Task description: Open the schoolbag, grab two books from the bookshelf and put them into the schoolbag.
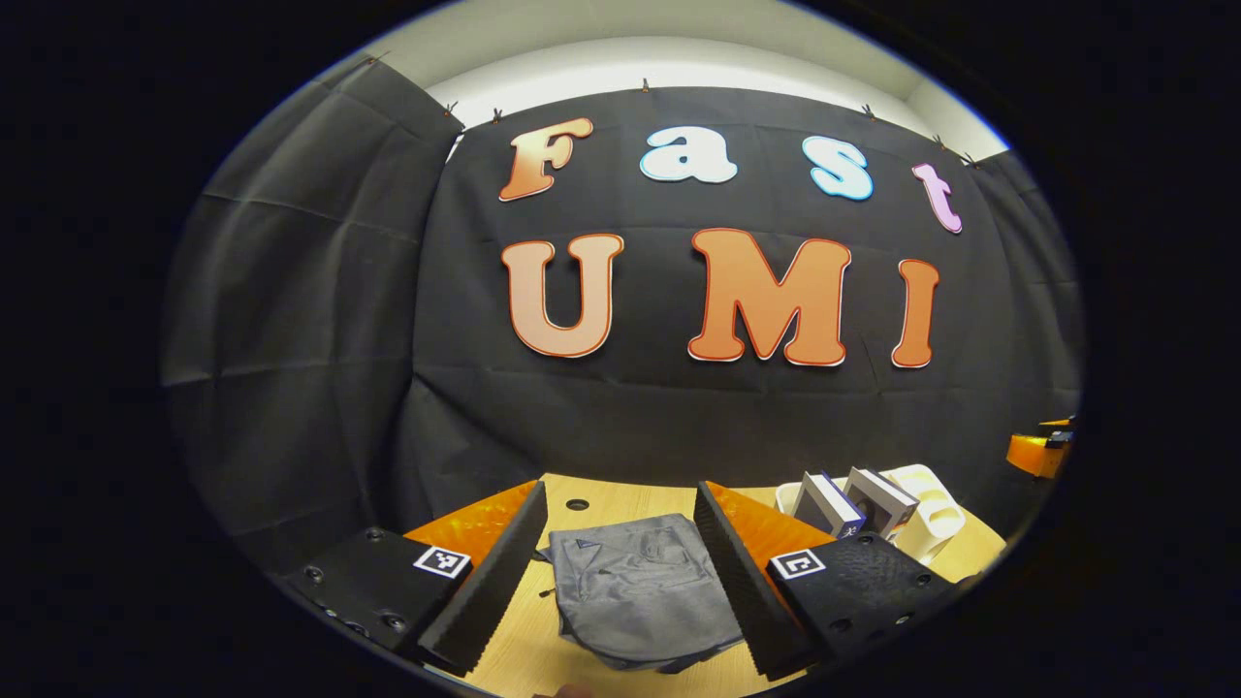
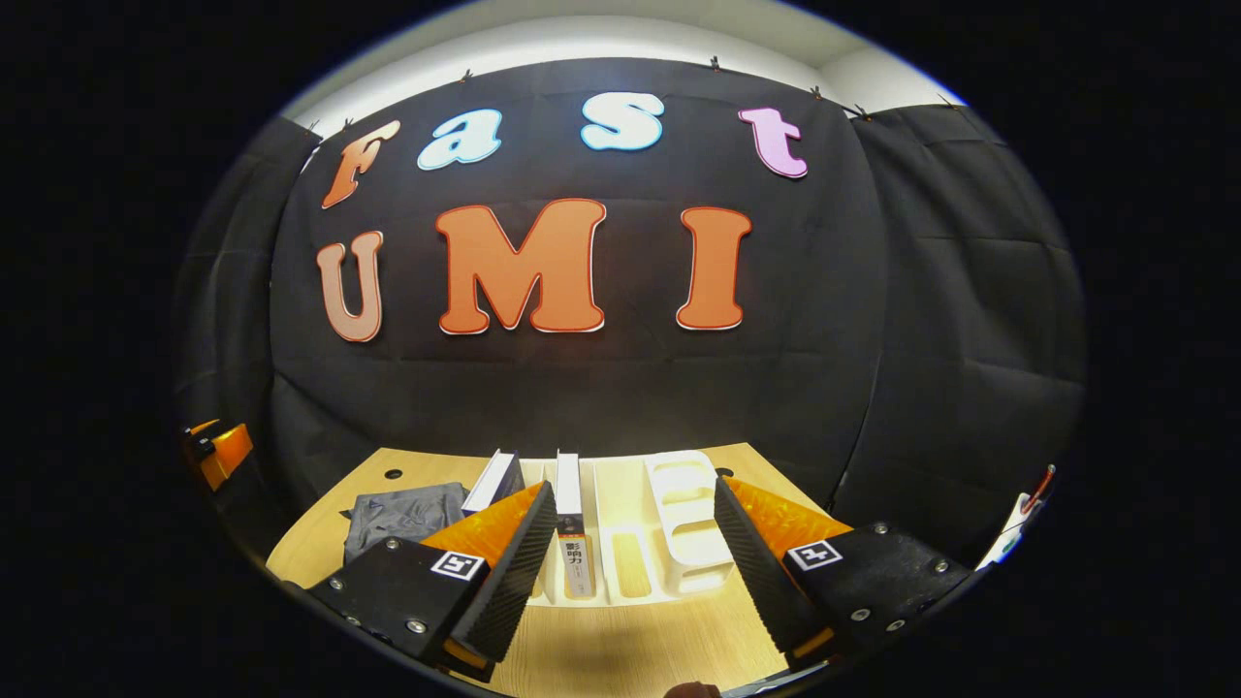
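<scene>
Schoolbag (image 1: 640, 591) lies flat and closed on the desk (image 1: 524, 630) before the open left fingers (image 1: 620, 572), while the open right fingers (image 2: 635, 553) face two books (image 2: 572, 523) upright in the bookshelf (image 2: 679, 523), probably ready for separate jobs.

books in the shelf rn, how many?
2. Both stand in the white bookshelf: one book upright in a slot near its middle, the other book leaning at its end nearest the grey schoolbag. More could be hidden behind the jaws.

Black cloth wall (image 1: 679, 407) hangs in front of me, pale wood table (image 2: 620, 650) below, bright white ceiling strip (image 2: 582, 44) up top.
</scene>
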A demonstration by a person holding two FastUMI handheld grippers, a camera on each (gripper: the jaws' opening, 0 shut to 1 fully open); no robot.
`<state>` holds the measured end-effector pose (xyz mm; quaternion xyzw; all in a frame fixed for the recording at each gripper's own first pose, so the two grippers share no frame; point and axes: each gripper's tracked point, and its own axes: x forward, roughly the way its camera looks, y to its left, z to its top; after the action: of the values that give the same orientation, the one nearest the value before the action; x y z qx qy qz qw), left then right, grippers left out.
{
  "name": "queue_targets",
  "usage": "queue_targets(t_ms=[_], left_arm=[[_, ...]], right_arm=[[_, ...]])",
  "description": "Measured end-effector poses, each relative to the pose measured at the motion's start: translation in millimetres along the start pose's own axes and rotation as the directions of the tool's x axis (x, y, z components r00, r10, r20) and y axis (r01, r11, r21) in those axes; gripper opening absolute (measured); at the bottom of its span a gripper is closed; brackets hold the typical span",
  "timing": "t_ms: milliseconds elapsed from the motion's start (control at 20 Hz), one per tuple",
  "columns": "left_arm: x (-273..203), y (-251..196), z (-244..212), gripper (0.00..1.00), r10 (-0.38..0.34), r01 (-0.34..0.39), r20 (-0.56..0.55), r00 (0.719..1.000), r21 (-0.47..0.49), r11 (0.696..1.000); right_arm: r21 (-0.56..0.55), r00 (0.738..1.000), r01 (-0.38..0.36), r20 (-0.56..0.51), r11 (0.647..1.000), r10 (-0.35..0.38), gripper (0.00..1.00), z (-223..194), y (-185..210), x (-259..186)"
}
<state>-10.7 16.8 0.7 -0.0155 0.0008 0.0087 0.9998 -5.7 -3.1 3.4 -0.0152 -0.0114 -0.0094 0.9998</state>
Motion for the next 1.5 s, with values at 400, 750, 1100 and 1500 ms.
queue_targets(t_ms=[400, 750, 1100, 1500], left_arm=[[3.8, -2.7, -6.6, 0.96, -0.009, 0.008, 0.012, 1.0, 0.098, 0.995], [18.3, -6.6, -53.5, 0.97, -0.002, 0.014, -0.063, 0.998, 0.193, 0.981], [23.2, -26.2, -133.7, 0.97, -0.049, 0.119, -0.162, 0.986, 0.456, 0.882], [22.8, -47.2, -222.6, 0.97, -0.056, 0.254, -0.325, 0.944, 0.611, 0.75]], right_arm=[[0.008, 1.0, 0.006, -0.016, 1.0, -0.006, 0.97, -9.2, -5.3, -9.8], [-0.007, 0.998, 0.044, -0.041, 0.999, -0.044, 0.97, -17.7, -17.9, -11.5], [0.011, 0.993, 0.067, -0.098, 0.998, -0.065, 0.97, -36.3, -28.5, -10.6], [0.003, 0.983, 0.104, -0.149, 0.995, -0.103, 0.97, -55.9, -48.1, -15.8]])
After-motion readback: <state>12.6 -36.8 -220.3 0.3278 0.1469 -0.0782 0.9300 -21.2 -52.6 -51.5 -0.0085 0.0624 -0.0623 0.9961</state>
